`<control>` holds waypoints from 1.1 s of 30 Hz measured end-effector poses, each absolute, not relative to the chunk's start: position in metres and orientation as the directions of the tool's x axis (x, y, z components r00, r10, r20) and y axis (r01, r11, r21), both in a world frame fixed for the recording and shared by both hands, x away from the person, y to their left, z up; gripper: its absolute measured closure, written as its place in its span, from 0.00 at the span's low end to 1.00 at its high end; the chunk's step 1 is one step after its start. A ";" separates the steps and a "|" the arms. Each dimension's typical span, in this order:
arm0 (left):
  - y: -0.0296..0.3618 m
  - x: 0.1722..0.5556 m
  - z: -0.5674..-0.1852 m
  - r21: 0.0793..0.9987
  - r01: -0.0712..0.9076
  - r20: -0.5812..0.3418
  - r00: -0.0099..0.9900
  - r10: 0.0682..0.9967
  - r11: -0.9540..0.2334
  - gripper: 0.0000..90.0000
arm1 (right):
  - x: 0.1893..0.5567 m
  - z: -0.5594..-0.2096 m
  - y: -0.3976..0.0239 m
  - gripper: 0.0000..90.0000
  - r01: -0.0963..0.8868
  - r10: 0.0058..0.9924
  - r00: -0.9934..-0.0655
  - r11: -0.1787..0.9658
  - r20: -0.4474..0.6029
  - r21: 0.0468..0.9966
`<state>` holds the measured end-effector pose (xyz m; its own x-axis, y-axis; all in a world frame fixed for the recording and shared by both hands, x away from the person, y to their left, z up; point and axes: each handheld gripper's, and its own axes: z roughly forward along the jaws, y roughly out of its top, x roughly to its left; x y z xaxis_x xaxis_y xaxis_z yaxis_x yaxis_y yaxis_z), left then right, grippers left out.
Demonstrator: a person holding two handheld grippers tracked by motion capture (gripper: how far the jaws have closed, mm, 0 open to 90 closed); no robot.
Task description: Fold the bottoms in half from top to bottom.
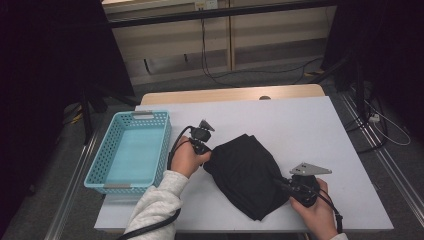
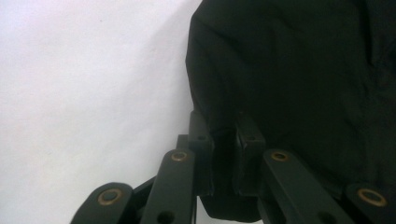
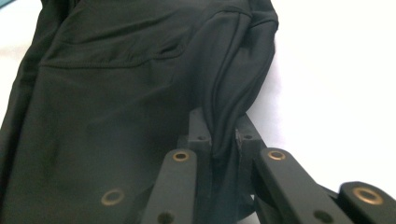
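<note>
Left gripper: jaws clenched on a fold at the edge of the black garment, on the side facing the basket; in the left gripper view cloth sits pinched between the pads. Right gripper: jaws clamped on the garment's opposite edge, a bunched seam nipped between them. Garment: folded, lying on the white table, just beside the empty turquoise basket.

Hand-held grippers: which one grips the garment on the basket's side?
The left hand-held gripper, pinching the black garment edge nearest the blue basket; the right hand-held gripper grips the opposite edge.
</note>
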<state>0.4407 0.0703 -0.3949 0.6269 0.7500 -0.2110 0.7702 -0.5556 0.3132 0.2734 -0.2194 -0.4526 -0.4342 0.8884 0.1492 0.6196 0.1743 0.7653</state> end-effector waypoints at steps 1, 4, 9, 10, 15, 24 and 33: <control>0.071 0.442 -0.392 0.307 0.771 -0.211 0.627 0.750 -0.558 0.89 | 0.273 -0.452 -0.219 0.91 0.614 0.888 -0.435 0.174 0.146 0.770; 0.073 0.445 -0.387 0.285 0.773 -0.214 0.628 0.749 -0.567 0.89 | 0.273 -0.450 -0.217 0.91 0.605 0.885 -0.441 0.172 0.148 0.777; 0.076 0.449 -0.380 0.245 0.772 -0.208 0.632 0.746 -0.586 0.90 | 0.274 -0.447 -0.212 0.91 0.591 0.878 -0.453 0.167 0.154 0.789; 0.077 0.450 -0.378 0.240 0.774 -0.208 0.631 0.748 -0.586 0.90 | 0.275 -0.446 -0.211 0.91 0.589 0.876 -0.458 0.169 0.154 0.790; 0.082 0.454 -0.368 0.225 0.771 -0.204 0.635 0.745 -0.595 0.90 | 0.275 -0.443 -0.207 0.91 0.576 0.871 -0.466 0.166 0.155 0.800; 0.091 0.460 -0.350 0.197 0.765 -0.193 0.643 0.741 -0.613 0.90 | 0.279 -0.440 -0.192 0.91 0.559 0.858 -0.488 0.169 0.158 0.811; 0.101 0.466 -0.335 0.162 0.769 -0.193 0.639 0.745 -0.618 0.90 | 0.282 -0.436 -0.183 0.91 0.537 0.847 -0.508 0.172 0.154 0.826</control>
